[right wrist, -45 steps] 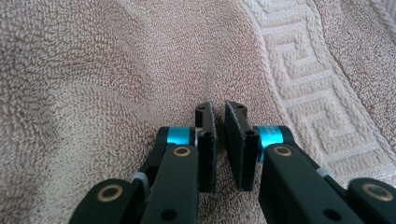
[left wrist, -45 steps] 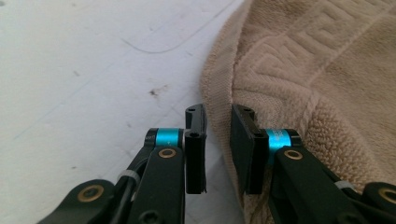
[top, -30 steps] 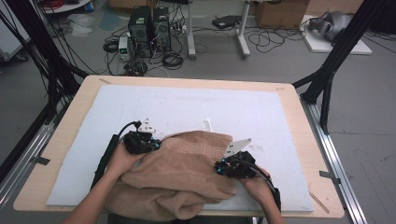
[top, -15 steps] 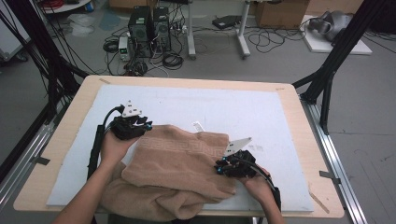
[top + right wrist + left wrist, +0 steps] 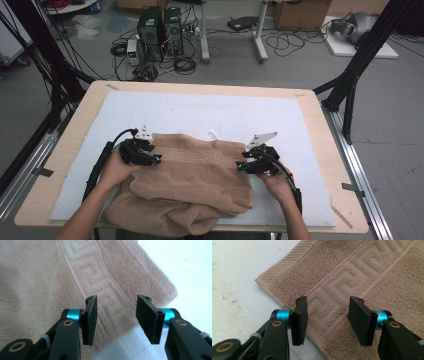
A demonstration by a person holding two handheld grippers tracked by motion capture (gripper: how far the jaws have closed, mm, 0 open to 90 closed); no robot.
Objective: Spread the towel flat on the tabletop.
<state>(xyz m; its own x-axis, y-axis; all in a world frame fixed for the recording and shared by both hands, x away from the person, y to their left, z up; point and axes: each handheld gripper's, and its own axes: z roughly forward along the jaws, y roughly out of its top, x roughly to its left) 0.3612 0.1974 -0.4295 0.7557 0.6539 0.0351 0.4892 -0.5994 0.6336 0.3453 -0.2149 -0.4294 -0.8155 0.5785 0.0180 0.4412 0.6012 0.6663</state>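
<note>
Workshop floor beyond the table: computer towers, loose cables, dark frame legs. Tabletop wood, covered by a pale mat.

Towel, tan terry with a woven key-pattern band, lies on the near half of the mat, folded over itself, its lower layer bunched toward the near edge. Top fold flat, band running along the far edge between the two hands.

Handling, as a judgement: soft, limp, light, no stiffness; it will sag and drag wherever it is not supported. Pile is grippy, not slippery, and nothing here can break. Best hold is at the two far corners on the hemmed, ribbed border, where the cloth is thinner and the layers can be pinched together.

Left gripper: at the towel's far-left corner, jaws about half open, having just been opening. Patterned band lies under the gap; pads not pressing, nothing held.

Right gripper: at the far-right corner, jaws likewise about half open and just been opening. Towel edge beneath the gap, pads clear of it, nothing gripped.
</note>
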